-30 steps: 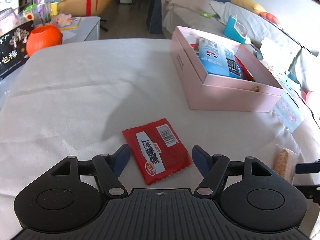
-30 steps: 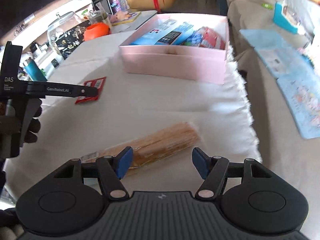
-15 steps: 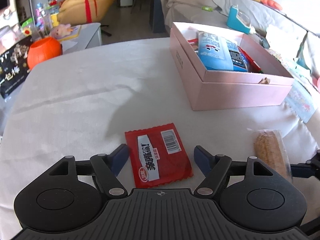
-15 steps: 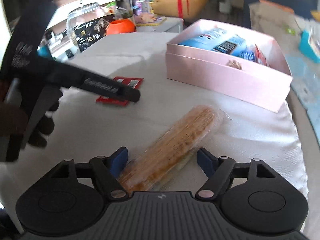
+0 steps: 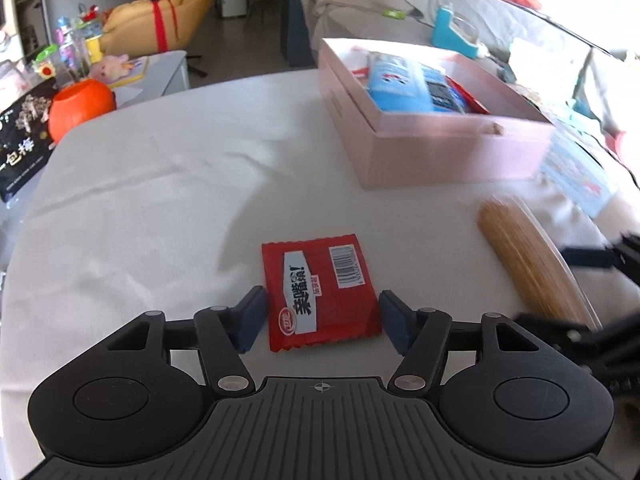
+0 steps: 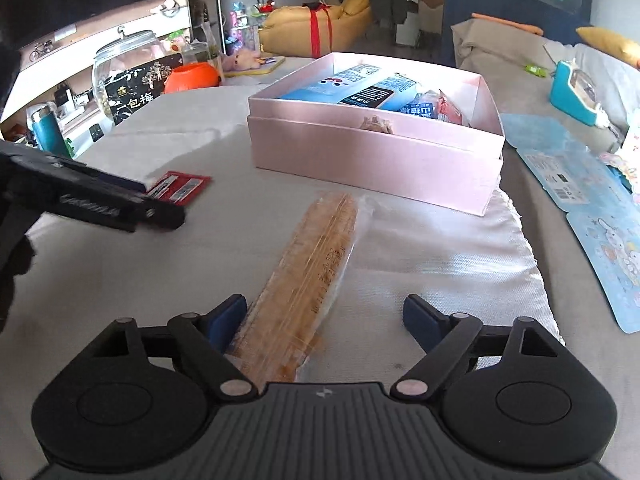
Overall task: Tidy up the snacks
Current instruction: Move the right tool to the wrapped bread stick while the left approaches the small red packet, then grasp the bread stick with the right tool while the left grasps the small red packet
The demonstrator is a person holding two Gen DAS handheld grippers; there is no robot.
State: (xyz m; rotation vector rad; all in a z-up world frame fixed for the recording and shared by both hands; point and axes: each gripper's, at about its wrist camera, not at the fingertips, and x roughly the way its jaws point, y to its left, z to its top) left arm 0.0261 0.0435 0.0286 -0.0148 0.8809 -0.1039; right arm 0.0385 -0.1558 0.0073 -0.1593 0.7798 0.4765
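A red snack packet (image 5: 318, 292) lies flat on the white cloth between the open fingers of my left gripper (image 5: 322, 322); its fingertips flank the packet's near end. A long clear-wrapped biscuit pack (image 6: 308, 276) lies between the open fingers of my right gripper (image 6: 324, 320), close to the left finger. The pack also shows in the left wrist view (image 5: 528, 264), and the red packet in the right wrist view (image 6: 180, 186). An open pink box (image 6: 372, 160) holding blue and red snack packs stands beyond both; it also shows in the left wrist view (image 5: 440, 148).
An orange pumpkin bowl (image 5: 80, 106) and a black bag (image 5: 20, 144) sit at the table's far left. A blue printed sheet (image 6: 592, 216) lies right of the cloth's edge. A sofa with a teal item (image 6: 572, 92) is behind.
Both grippers have moved forward over their snacks. The red packet and the biscuit pack now lie straighter between the fingers. The jaws stay open.
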